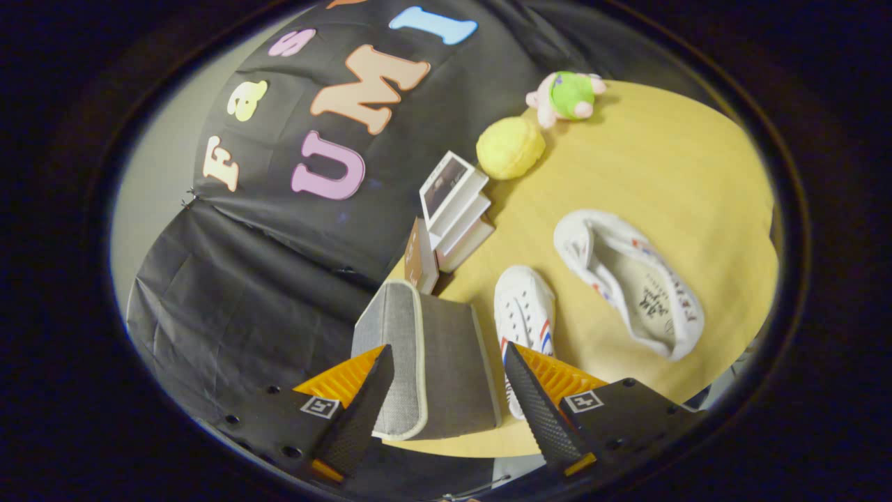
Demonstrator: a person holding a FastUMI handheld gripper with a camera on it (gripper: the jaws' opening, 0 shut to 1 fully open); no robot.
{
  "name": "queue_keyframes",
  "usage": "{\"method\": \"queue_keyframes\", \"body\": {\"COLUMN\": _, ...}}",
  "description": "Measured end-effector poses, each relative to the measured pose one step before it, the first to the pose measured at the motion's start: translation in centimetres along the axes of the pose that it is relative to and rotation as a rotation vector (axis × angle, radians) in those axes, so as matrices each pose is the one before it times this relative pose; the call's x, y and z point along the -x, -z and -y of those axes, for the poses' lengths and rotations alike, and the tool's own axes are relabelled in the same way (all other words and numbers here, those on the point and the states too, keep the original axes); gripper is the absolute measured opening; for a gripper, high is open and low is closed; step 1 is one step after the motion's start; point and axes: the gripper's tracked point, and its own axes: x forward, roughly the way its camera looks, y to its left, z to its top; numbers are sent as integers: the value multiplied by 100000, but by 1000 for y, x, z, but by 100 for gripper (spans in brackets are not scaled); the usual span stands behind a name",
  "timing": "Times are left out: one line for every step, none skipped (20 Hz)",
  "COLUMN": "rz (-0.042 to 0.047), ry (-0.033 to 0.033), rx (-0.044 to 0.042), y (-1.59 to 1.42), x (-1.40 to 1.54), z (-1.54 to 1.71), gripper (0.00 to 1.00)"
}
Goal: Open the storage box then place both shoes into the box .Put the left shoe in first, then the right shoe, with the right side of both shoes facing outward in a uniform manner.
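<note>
A grey fabric storage box (428,355) with a pale trimmed edge stands on the yellow table (648,174), just ahead of my fingers and partly between them. My gripper (449,359) is open and holds nothing. One white shoe (524,317) with red and blue stripes stands next to the box, by the right finger, its lower part hidden behind that finger. A second white shoe (631,279) lies tipped over farther out on the table, its inside facing me.
A stack of books (453,209) sits beyond the box against the black cloth wall. Past it lie a yellow plush ball (510,148) and a green and pink plush toy (568,96). The table edge runs close under my fingers.
</note>
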Motion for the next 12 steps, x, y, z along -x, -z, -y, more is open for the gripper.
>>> {"method": "queue_keyframes", "body": {"rz": -2906, "ry": -1762, "rx": -2091, "y": 1098, "x": -678, "z": -242, "gripper": 100}}
{"method": "queue_keyframes", "body": {"rz": -2463, "ry": -1601, "rx": -1501, "y": 1218, "x": -339, "z": -310, "gripper": 100}}
{"method": "queue_keyframes", "body": {"rz": -2626, "ry": -1367, "rx": -1468, "y": 1181, "x": -534, "z": -171, "gripper": 100}}
{"method": "queue_keyframes", "body": {"rz": -2253, "ry": -1176, "rx": -1576, "y": 960, "x": -587, "z": -125, "gripper": 100}}
{"method": "queue_keyframes", "body": {"rz": -1723, "ry": -1458, "rx": -2230, "y": 819, "x": -676, "z": -163, "gripper": 100}}
{"method": "queue_keyframes", "body": {"rz": -1207, "ry": -1338, "rx": -3168, "y": 568, "x": -520, "z": -6, "gripper": 99}}
{"method": "queue_keyframes", "body": {"rz": -959, "ry": -180, "rx": -4046, "y": 780, "x": -442, "z": -1, "gripper": 99}}
{"method": "queue_keyframes", "body": {"rz": -1064, "ry": -1912, "rx": -4308, "y": 308, "x": -548, "z": -177, "gripper": 99}}
{"method": "queue_keyframes", "body": {"rz": -687, "ry": -2496, "rx": -4641, "y": 445, "x": -225, "z": -480, "gripper": 99}}
{"method": "queue_keyframes", "body": {"rz": -623, "ry": -2813, "rx": -4383, "y": 206, "x": -134, "z": -410, "gripper": 98}}
{"method": "queue_keyframes", "body": {"rz": -764, "ry": -2161, "rx": -3568, "y": 206, "x": -264, "z": -305, "gripper": 94}}
{"method": "queue_keyframes", "body": {"rz": -892, "ry": -1327, "rx": -2360, "y": 327, "x": -318, "z": -97, "gripper": 91}}
